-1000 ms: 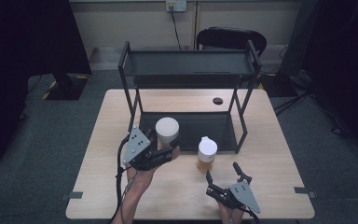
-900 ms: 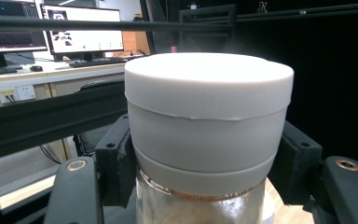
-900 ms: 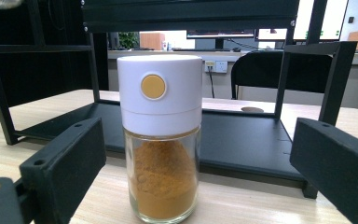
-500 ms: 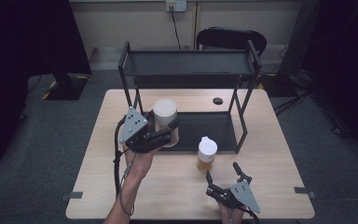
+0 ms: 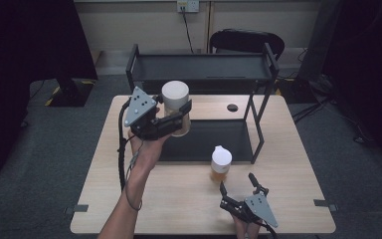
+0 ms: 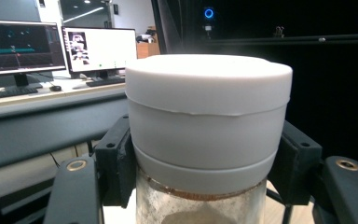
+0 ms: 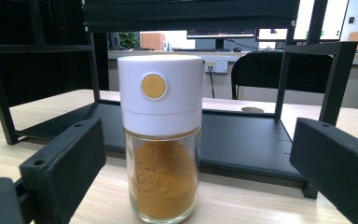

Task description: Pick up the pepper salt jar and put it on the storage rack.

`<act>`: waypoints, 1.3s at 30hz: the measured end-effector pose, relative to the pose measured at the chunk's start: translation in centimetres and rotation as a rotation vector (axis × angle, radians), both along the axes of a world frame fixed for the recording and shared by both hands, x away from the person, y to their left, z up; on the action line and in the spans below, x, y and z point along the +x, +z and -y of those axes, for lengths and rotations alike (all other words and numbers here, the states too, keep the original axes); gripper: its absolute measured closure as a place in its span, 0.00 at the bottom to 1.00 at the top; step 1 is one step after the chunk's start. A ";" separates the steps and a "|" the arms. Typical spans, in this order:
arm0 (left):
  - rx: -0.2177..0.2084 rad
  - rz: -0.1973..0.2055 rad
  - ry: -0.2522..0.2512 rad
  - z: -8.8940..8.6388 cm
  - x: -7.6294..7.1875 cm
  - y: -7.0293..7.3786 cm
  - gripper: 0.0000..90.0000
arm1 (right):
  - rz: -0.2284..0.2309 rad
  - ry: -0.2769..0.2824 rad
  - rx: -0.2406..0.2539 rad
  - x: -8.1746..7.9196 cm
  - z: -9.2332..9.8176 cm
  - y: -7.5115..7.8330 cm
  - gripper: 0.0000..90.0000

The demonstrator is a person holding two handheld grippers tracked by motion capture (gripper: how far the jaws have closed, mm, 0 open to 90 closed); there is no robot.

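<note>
While the left tongs (image 5: 176, 119) squeeze the big jar (image 5: 175, 107), lift it level onto the rack (image 5: 201, 67); the right tongs (image 5: 238, 191) wait wide apart.

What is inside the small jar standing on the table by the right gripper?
The small jar holds orange-brown powder, visible through its glass up to just under the white cap. The cap covers the very top, so the opening underneath it cannot be seen.

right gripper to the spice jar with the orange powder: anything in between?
Nothing visible. The right gripper sits open on the table just short of the spice jar, which stands upright and centred between its spread jaws, with bare tabletop between them. The black rack stands behind the jar.
</note>
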State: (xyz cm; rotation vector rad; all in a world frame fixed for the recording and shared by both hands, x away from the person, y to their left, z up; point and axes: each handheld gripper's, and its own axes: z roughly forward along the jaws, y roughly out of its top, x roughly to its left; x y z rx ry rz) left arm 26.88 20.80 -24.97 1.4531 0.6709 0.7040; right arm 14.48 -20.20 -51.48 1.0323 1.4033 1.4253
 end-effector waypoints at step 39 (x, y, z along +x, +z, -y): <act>-0.025 0.048 0.156 2.5 6.9 7.0 0.39 | 0.000 0.001 0.000 0.0 0.0 0.0 0.02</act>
